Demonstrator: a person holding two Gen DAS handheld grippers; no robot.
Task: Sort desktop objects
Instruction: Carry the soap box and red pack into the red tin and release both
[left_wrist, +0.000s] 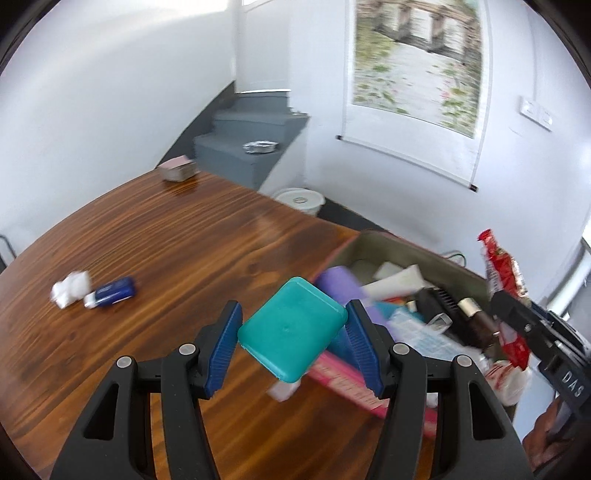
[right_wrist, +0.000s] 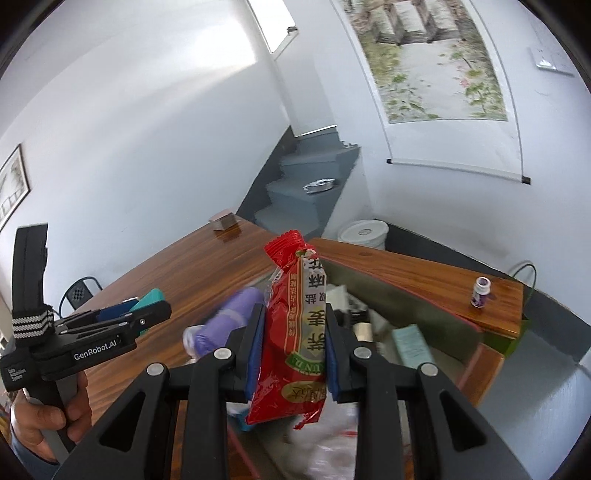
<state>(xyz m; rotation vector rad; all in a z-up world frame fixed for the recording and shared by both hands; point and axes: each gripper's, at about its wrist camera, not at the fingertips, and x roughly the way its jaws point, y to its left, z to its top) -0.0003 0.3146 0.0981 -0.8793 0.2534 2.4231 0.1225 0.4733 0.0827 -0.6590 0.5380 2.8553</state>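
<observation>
A: Where is the teal case (left_wrist: 292, 328), and how does it lie?

B: It sits off the surface (left_wrist: 155, 236) between the blue pads of the left gripper (left_wrist: 293, 343), whose jaws pinch it at two opposite edges. The case is tilted, one corner toward the camera and one away, so its long axis runs diagonally from lower right to upper left.

A: And the red snack packet (right_wrist: 295, 332)?

B: The right gripper (right_wrist: 295, 354) pinches it, jaws pressed nearly together on its middle. The packet stands upright, long axis vertical, crimped end on top, printing upside down.

A: What does each view add?

B: The left wrist view alone shows a blue tube (left_wrist: 110, 293) touching a crumpled white tissue (left_wrist: 70, 290) on the surface at left, well apart from the case. The right wrist view alone shows a small purple-labelled bottle (right_wrist: 481, 291) upright near the far right corner, and a hand (right_wrist: 48, 410) gripping the left gripper's handle.

A: Edges and open room?

B: An open box (left_wrist: 413, 251) crowded with toiletries, among them a purple roll (left_wrist: 338, 286), stands just beside the case at the surface's right end. The middle of the surface lies bare up to a small pink box (left_wrist: 179, 170) at the far edge.
</observation>
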